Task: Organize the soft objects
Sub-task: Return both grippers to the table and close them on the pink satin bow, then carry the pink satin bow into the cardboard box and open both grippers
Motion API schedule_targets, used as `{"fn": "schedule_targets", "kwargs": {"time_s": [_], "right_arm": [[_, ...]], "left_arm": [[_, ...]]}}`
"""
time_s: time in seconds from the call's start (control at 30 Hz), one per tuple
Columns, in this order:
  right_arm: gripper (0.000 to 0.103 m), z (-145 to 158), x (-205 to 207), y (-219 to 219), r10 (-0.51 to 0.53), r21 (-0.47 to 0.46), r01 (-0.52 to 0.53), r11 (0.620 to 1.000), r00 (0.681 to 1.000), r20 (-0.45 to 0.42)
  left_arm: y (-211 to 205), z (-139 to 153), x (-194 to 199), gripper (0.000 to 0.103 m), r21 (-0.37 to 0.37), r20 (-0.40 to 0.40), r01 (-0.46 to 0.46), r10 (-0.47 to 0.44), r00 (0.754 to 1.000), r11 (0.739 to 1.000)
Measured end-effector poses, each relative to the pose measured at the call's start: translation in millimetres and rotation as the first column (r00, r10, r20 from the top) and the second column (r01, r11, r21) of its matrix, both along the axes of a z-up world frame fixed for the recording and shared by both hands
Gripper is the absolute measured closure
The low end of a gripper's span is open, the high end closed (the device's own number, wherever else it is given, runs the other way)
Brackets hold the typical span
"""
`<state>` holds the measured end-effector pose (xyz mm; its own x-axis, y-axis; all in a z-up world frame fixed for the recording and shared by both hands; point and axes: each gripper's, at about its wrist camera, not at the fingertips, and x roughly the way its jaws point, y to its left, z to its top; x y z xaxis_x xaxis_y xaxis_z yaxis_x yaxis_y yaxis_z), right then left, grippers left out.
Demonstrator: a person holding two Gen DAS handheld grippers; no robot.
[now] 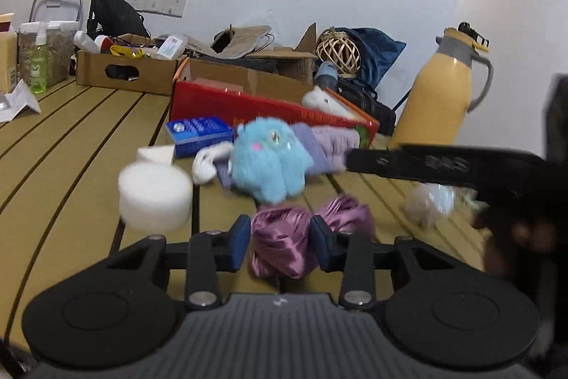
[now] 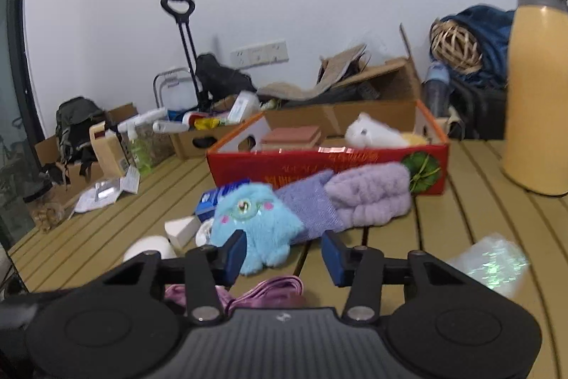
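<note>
A purple satin scrunchie [image 1: 284,242] lies on the slatted table between the blue pads of my left gripper [image 1: 280,242], whose jaws stand around it; I cannot tell if they press it. Beyond it lie a blue furry plush [image 1: 269,162], a lilac fuzzy cloth [image 1: 330,144] and a red box [image 1: 269,109] with a white plush [image 1: 319,98] inside. My right gripper [image 2: 284,253] is open and empty, just short of the blue plush [image 2: 255,222]. The scrunchie [image 2: 262,290] lies under it. The lilac cloth [image 2: 362,198] leans on the red box [image 2: 319,166].
A white foam cylinder [image 1: 154,198], a white wedge [image 1: 156,154] and a blue carton [image 1: 198,134] sit left of the plush. A yellow flask [image 1: 440,95] stands at right. A crinkled plastic bag [image 2: 493,261] lies at right. Cardboard boxes [image 1: 124,71] of clutter line the back.
</note>
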<state>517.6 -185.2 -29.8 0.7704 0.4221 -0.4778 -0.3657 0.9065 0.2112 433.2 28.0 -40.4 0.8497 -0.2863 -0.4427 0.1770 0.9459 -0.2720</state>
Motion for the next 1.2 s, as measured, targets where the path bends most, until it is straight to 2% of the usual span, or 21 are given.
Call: {"fn": "schedule_targets", "kwargs": {"time_s": [0.1, 0.13, 0.2, 0.27, 0.4, 0.43, 0.47, 0.5, 0.53, 0.63, 0.7, 0.8, 0.9, 0.97, 1.03, 1.07, 1.13, 1.2], "right_arm": [[0.060, -22.2, 1.1, 2.5, 0.014, 0.007, -0.014, 1.000, 0.997, -0.074], [0.060, -28.6, -3.6, 1.9, 0.019, 0.014, -0.017, 1.000, 0.996, -0.090], [0.060, -34.0, -13.3, 0.9, 0.025, 0.021, -0.023, 1.000, 0.996, -0.089], [0.061, -35.8, -19.3, -0.7, 0.026, 0.023, -0.024, 0.999, 0.995, -0.093], [0.062, -38.8, -17.7, -6.8, 0.040, 0.041, -0.035, 0.999, 0.990, -0.132], [0.063, -40.3, -16.7, -9.4, 0.047, 0.061, -0.038, 0.997, 0.987, -0.153], [0.075, -42.1, -14.8, -14.0, 0.064, 0.103, -0.046, 0.994, 0.982, -0.179], [0.082, -40.9, -13.2, -17.3, 0.080, 0.141, -0.052, 0.989, 0.977, -0.196], [0.083, -36.1, -13.1, -18.3, 0.080, 0.145, -0.052, 0.988, 0.977, -0.195], [0.083, -3.1, -13.5, -20.0, 0.080, 0.129, -0.067, 0.989, 0.993, -0.092], [0.084, 23.0, 0.6, -24.8, 0.084, 0.146, -0.078, 0.986, 0.996, -0.034], [0.083, 64.9, 49.1, -32.2, 0.072, 0.136, -0.076, 0.988, 0.997, 0.040], [0.083, 91.2, 122.7, -38.4, 0.035, 0.116, -0.036, 0.993, 0.999, 0.018], [0.083, 98.6, 178.6, -40.2, 0.003, 0.083, -0.001, 0.997, 1.000, -0.023], [0.083, 93.6, 232.9, -41.5, -0.027, 0.039, 0.029, 0.999, 0.997, -0.073], [0.083, 87.2, 257.3, -43.0, -0.055, 0.033, 0.059, 0.998, 0.993, -0.107], [0.084, 68.0, 310.3, -47.1, -0.093, -0.001, 0.095, 0.996, 0.980, -0.174], [0.084, 46.5, 349.1, -47.5, -0.141, -0.044, 0.134, 0.990, 0.963, -0.231]], "left_arm": [[3.4, -9.9, 2.5, 0.062, -0.002, -0.013, 0.004, -0.004, 1.000, 1.000], [5.4, -10.6, 5.8, 0.053, -0.006, -0.026, 0.010, -0.010, 1.000, 1.000], [9.7, -12.4, 10.5, 0.047, -0.045, -0.035, 0.043, -0.045, 0.998, 0.998], [10.0, -14.9, 18.7, 0.048, -0.075, -0.055, 0.060, -0.064, 0.996, 0.995], [4.0, -17.2, 24.9, 0.063, -0.093, -0.080, 0.105, -0.113, 0.990, 0.990], [1.7, -16.8, 24.0, 0.073, -0.082, -0.080, 0.100, -0.107, 0.991, 0.992], [0.0, -14.9, 23.2, 0.076, -0.063, -0.076, 0.107, -0.112, 0.991, 0.992], [-0.5, -10.3, 23.1, 0.080, -0.056, -0.068, 0.122, -0.126, 0.990, 0.991], [0.3, -3.1, 23.6, 0.081, -0.067, -0.057, 0.139, -0.143, 0.988, 0.988], [5.0, 27.6, 37.5, 0.081, -0.086, 0.010, 0.181, -0.181, 0.984, 0.980], [9.7, 57.4, 64.6, 0.081, -0.104, 0.046, 0.212, -0.208, 0.977, 0.972], [9.5, 101.5, 130.6, 0.080, -0.121, 0.064, 0.269, -0.263, 0.963, 0.955], [-6.1, 125.9, 220.3, 0.080, -0.091, 0.016, 0.281, -0.281, 0.960, 0.955], [-21.0, 127.7, 277.0, 0.080, -0.084, -0.036, 0.277, -0.281, 0.959, 0.957], [-33.4, 118.4, 333.1, 0.079, -0.093, -0.093, 0.268, -0.277, 0.956, 0.959], [-37.8, 109.5, 361.2, 0.079, -0.110, -0.120, 0.260, -0.272, 0.955, 0.959], [-45.9, 83.4, 415.8, 0.079, -0.170, -0.224, 0.192, -0.227, 0.948, 0.967], [-56.0, 60.4, 447.7, 0.078, -0.159, -0.287, 0.147, -0.188, 0.939, 0.976]]}}
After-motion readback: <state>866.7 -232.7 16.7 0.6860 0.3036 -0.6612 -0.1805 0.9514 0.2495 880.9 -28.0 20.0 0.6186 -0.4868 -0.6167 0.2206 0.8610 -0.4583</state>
